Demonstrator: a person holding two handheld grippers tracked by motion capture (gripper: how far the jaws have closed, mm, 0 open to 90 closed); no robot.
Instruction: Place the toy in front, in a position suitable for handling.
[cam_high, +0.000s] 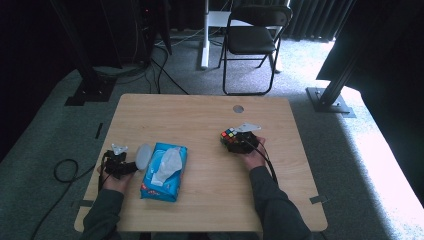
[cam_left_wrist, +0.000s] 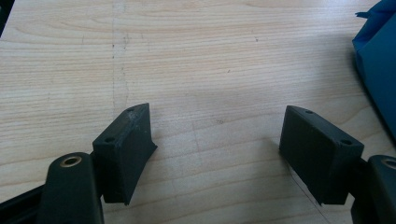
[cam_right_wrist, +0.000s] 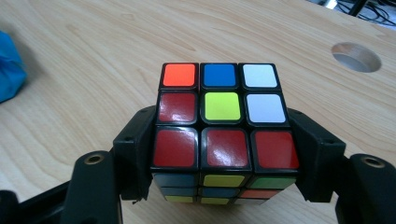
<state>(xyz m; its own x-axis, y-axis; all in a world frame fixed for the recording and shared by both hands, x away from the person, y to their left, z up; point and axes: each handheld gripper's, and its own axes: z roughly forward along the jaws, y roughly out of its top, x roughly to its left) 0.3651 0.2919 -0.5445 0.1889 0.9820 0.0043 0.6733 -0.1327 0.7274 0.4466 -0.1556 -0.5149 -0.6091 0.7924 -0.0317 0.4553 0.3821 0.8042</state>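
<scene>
Strong daylight is cast from the upper right of the high view, where the carpet is washed out. Glare is seen on the cube; soft shadows are thrown on the table.

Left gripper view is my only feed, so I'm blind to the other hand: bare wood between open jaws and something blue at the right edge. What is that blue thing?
Observer: A blue wipes pack lying flat on the table, a white wipe sticking out of its top.
Operator: What is the right gripper doing?
Observer: The right gripper is shut on a puzzle cube, one jaw on each side.
Operator: Which colours face up?
Observer: The near row is all red, with a yellow centre.
Operator: Anything beyond the cube?
Observer: A round hole in the tabletop.
</scene>
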